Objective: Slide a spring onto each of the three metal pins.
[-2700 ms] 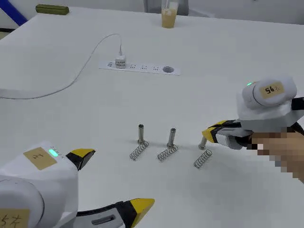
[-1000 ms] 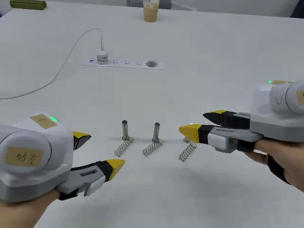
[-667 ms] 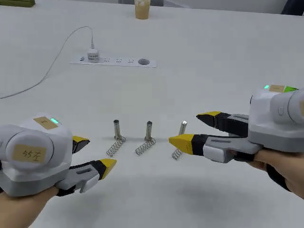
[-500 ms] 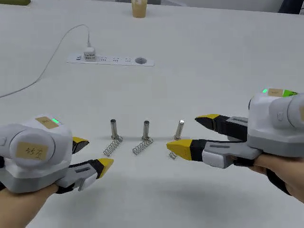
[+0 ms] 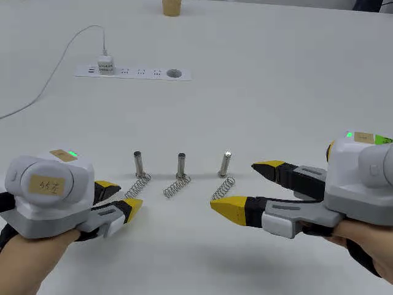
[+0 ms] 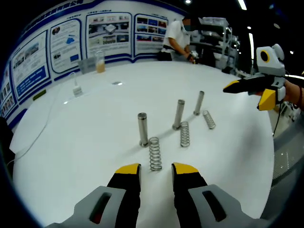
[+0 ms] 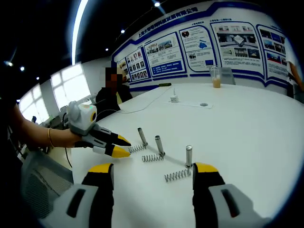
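Observation:
Three upright metal pins stand in a row on the white table: left pin (image 5: 138, 163), middle pin (image 5: 181, 165), right pin (image 5: 225, 163). A loose spring lies at each pin's foot: left spring (image 5: 138, 186), middle spring (image 5: 176, 186), right spring (image 5: 223, 188). My left gripper (image 5: 120, 195) is open with a narrow gap, just short of the left spring (image 6: 155, 153). My right gripper (image 5: 242, 185) is wide open and holds nothing, its near tip beside the right spring (image 7: 177, 175). The right pin (image 7: 188, 156) rises between its jaws in the right gripper view.
A white power strip (image 5: 132, 72) with a plug and cable lies at the back of the table. A cup with a drink (image 5: 172, 6) stands at the far edge. A person (image 6: 176, 38) stands beyond the table, and another person (image 7: 111, 92) is by the far side.
The right gripper has drawn back from the right pin toward me and its jaws stand wider. The left gripper has come up close to the left spring. Pins and springs have not moved.

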`<state>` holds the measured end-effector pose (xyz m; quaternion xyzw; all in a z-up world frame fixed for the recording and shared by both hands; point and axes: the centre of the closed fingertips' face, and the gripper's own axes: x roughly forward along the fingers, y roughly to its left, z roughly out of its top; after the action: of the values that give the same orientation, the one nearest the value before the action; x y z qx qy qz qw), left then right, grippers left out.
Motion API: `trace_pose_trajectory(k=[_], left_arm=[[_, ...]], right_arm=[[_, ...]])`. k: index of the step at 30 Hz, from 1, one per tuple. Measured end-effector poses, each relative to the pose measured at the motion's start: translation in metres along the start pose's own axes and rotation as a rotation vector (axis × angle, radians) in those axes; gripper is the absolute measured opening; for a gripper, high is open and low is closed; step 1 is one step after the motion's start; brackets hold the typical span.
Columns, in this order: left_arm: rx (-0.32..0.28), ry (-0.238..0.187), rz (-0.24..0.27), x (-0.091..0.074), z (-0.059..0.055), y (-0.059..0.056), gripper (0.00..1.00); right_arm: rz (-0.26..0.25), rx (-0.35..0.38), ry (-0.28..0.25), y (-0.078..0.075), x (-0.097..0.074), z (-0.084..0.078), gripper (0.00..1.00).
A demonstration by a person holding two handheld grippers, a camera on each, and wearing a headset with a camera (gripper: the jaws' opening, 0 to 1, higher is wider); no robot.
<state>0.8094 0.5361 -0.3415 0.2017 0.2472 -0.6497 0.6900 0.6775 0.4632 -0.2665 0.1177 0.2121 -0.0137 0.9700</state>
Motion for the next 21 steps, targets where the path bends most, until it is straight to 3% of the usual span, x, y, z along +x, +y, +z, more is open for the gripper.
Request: trace_pose_trajectory(k=[10,14,21], left_arm=[[0.035,-0.017,-0.01,0.0061,0.0016,-0.0014,0.17],[0.059,-0.007,-0.021,0.0084,0.0021,-0.0041,0.15],[0.08,0.01,-0.018,0.0097,0.003,-0.0026,0.12]], right_arm=[[-0.025,0.025,-0.007,-0.0051,-0.002,-0.0003,0.67],[-0.018,0.063,-0.025,-0.0045,-0.0031,0.0024,0.67],[-0.041,0.058,-0.017,-0.006,-0.0037,0.0019,0.65]])
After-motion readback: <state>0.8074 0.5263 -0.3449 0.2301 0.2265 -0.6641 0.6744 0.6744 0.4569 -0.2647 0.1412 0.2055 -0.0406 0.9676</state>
